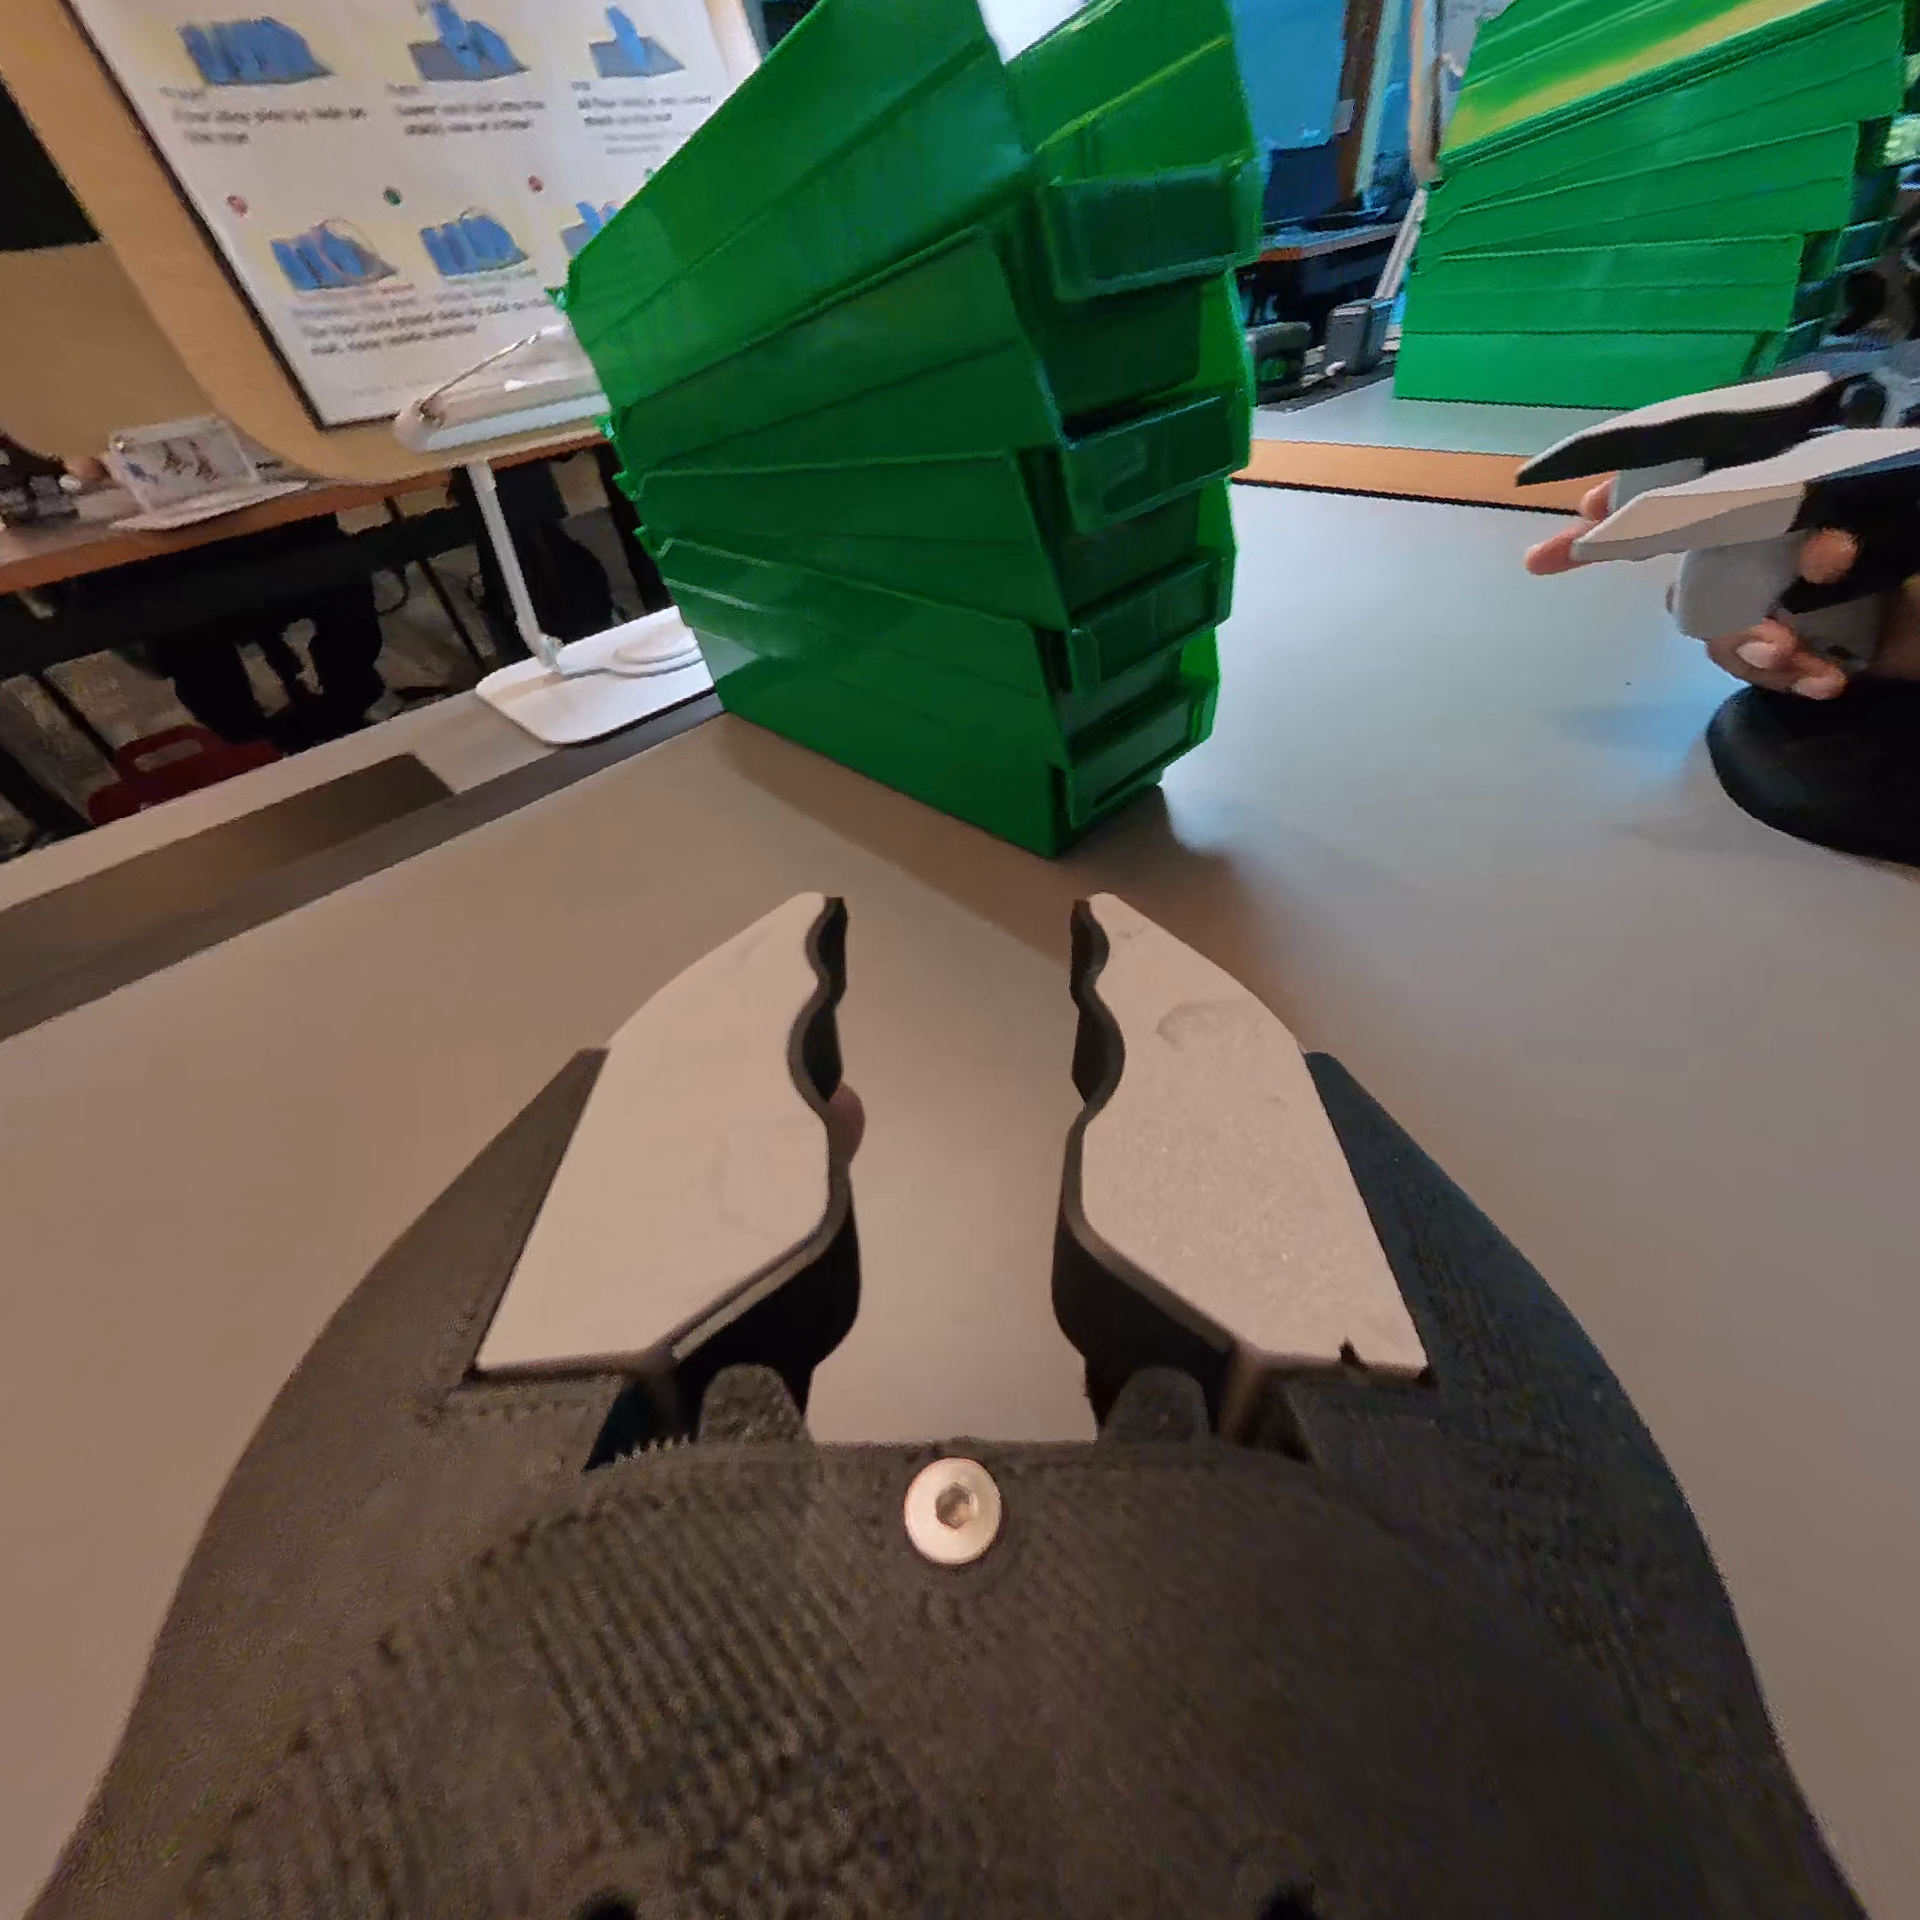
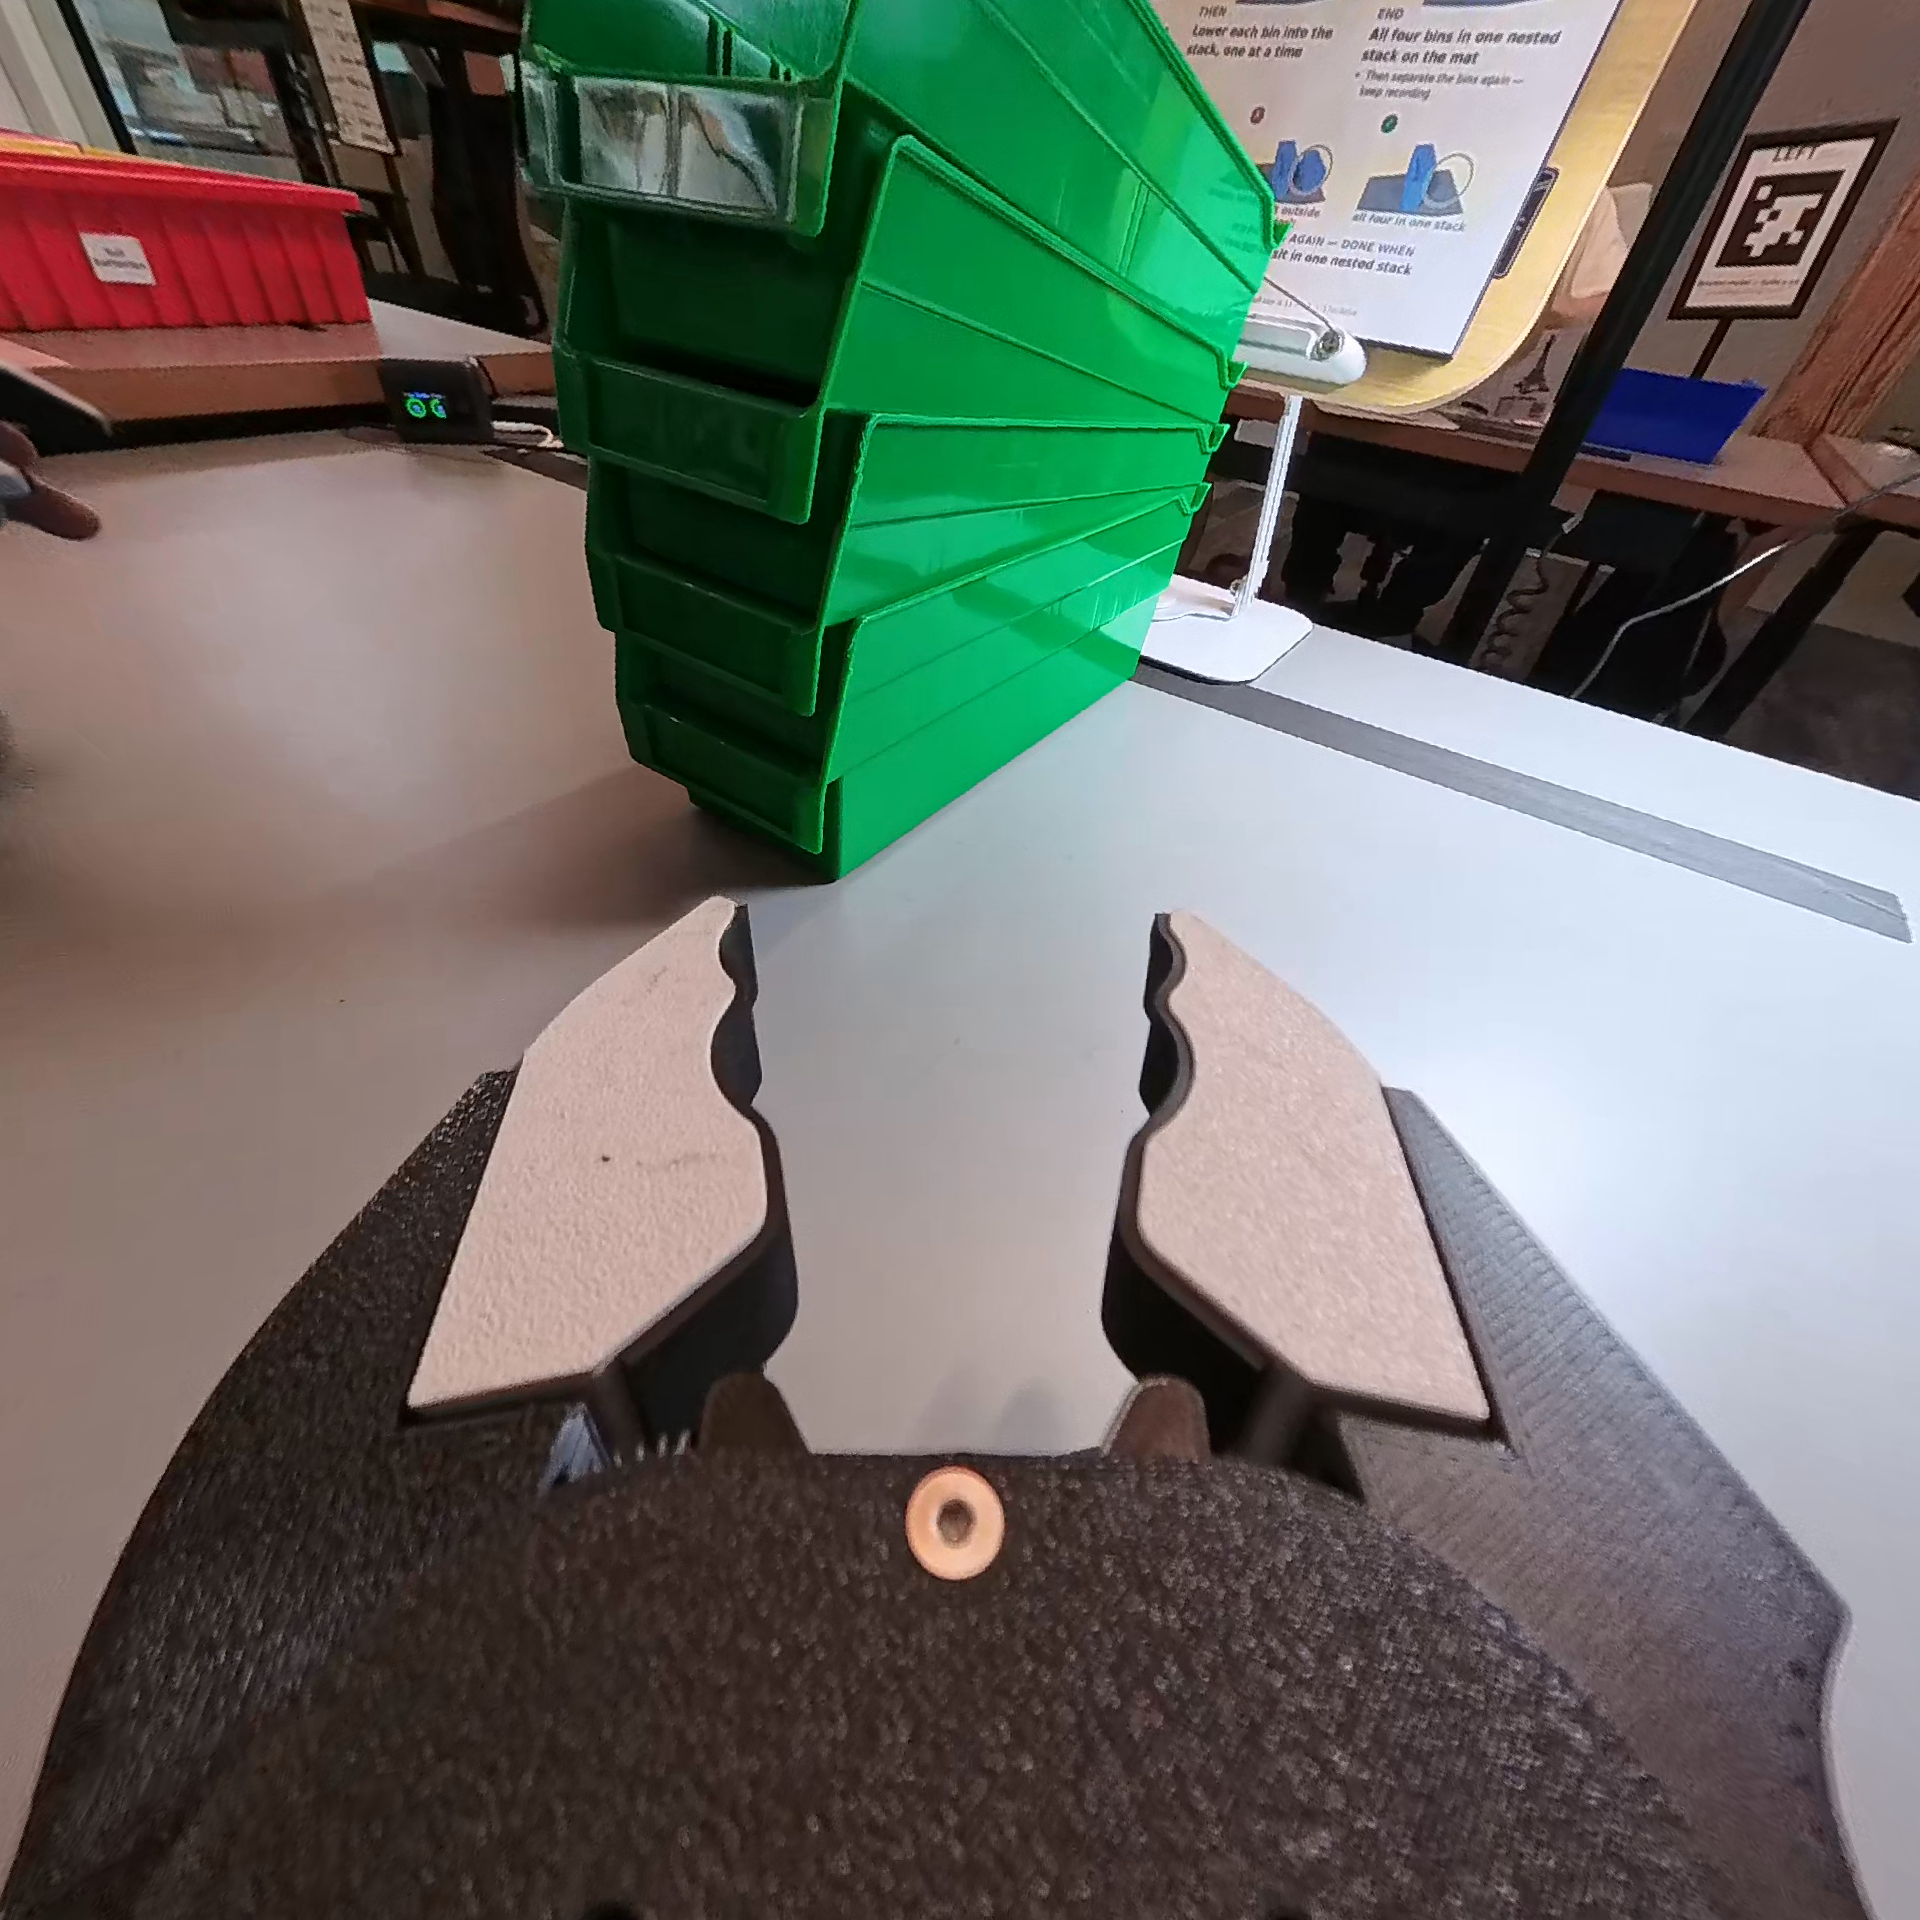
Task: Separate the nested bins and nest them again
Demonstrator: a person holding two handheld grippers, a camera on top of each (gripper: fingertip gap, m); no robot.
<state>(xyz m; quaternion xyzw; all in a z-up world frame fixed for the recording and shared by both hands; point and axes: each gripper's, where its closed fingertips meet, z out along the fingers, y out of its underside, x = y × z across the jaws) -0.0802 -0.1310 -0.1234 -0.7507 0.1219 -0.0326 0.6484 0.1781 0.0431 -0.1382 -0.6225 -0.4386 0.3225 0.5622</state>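
Note:
A stack of several nested green plastic bins (image 1: pixel 935 499) stands on the grey table, its upper bins fanned out and tilted. The same stack shows in the right wrist view (image 2: pixel 883 468). My left gripper (image 1: pixel 958 920) is open and empty, low over the table a short way in front of the stack's corner. My right gripper (image 2: pixel 948 930) is open and empty, also low over the table just short of the stack's near corner. The right gripper also shows in the left wrist view (image 1: pixel 1548 509), held in a hand at the right, its jaws apart.
A second stack of green bins (image 1: pixel 1642 229) stands at the far right. A white lamp stand (image 1: pixel 592 675) and an instruction poster (image 1: pixel 416 187) sit behind the stack. A dark tape strip (image 2: pixel 1558 810) crosses the table. Red bins (image 2: pixel 177 249) sit on a far-left table.

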